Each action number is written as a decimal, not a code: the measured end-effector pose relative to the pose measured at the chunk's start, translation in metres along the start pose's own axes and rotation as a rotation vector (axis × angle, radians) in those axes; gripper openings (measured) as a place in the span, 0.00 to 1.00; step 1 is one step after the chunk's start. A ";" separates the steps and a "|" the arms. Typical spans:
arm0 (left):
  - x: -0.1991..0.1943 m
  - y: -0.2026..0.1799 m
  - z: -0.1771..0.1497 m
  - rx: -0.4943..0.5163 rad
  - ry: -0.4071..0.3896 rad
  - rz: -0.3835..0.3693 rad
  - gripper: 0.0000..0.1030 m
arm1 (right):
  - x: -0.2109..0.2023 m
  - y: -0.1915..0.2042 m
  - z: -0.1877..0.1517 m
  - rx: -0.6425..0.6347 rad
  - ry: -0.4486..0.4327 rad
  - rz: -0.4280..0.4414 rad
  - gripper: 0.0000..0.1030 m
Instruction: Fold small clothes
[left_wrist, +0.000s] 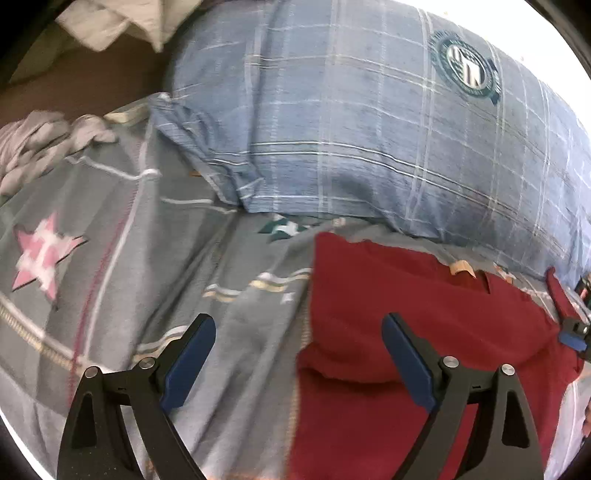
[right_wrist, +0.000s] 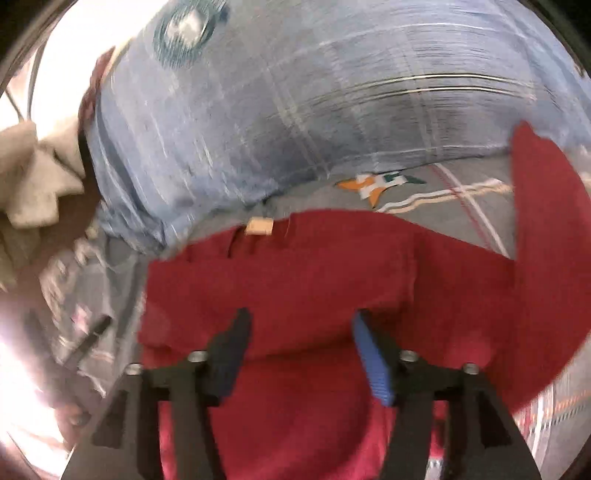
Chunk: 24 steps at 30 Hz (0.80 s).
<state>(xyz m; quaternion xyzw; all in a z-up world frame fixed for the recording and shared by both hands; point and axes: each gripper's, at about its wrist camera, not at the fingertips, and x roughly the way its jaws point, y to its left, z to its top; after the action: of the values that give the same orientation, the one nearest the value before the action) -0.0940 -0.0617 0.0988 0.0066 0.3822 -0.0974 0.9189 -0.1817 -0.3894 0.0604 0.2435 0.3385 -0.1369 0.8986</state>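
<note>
Below us, a red garment (left_wrist: 424, 332) lies spread on a grey patterned bedsheet (left_wrist: 147, 258), just in front of a blue plaid pillow (left_wrist: 369, 129). Our left gripper (left_wrist: 299, 328) hangs with its blue-padded fingers wide apart and holding nothing, over the garment's left edge. Our right gripper (right_wrist: 301, 321) is likewise spread and empty above the red cloth, whose sleeve (right_wrist: 546, 240) reaches up to the right. Pale crumpled clothes (left_wrist: 44, 136) sit at far left.
</note>
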 end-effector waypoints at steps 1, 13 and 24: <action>0.005 -0.003 0.002 0.008 0.008 0.001 0.89 | -0.005 -0.008 0.001 0.039 -0.021 -0.002 0.62; 0.088 -0.002 -0.002 0.030 0.137 0.089 0.91 | 0.028 -0.015 0.008 -0.108 -0.027 -0.194 0.28; 0.087 -0.011 -0.006 0.055 0.114 0.108 0.91 | -0.023 -0.017 0.004 -0.125 -0.106 -0.232 0.25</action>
<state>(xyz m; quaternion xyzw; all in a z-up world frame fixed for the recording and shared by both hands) -0.0407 -0.0867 0.0341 0.0579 0.4300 -0.0576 0.8991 -0.2029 -0.4040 0.0725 0.1386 0.3242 -0.2312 0.9068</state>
